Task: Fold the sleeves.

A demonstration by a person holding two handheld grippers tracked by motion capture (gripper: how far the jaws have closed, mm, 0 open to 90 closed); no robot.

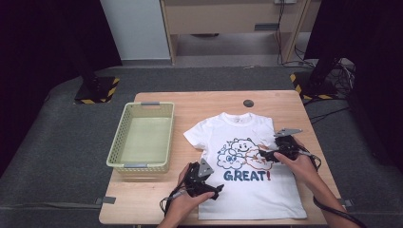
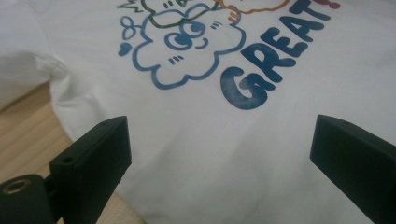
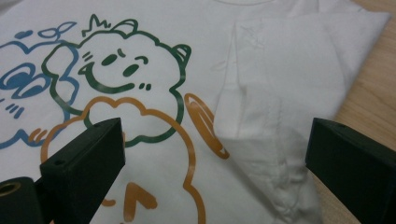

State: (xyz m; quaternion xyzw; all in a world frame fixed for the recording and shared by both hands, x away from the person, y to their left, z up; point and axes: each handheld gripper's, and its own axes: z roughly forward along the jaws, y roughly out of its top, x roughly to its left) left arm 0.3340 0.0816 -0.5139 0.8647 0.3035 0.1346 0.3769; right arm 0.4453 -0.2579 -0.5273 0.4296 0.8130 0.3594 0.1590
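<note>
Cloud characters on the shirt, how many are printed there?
3: blue cloud lower left, green cloud on top, orange cloud lower right, partly covered by the folded sleeve.

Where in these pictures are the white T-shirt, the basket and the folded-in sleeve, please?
White T-shirt [image 1: 256, 194]: high view, plain lower front.
Basket [image 1: 115, 147]: high view, left wall.
Folded-in sleeve [image 3: 285, 79]: right gripper view, middle of the flap lying on the shirt.

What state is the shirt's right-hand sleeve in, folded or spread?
Folded. The t-shirt lies spread print-up on the table, but that sleeve is turned in over the chest, covering part of the orange print, between the open right tongs.
</note>
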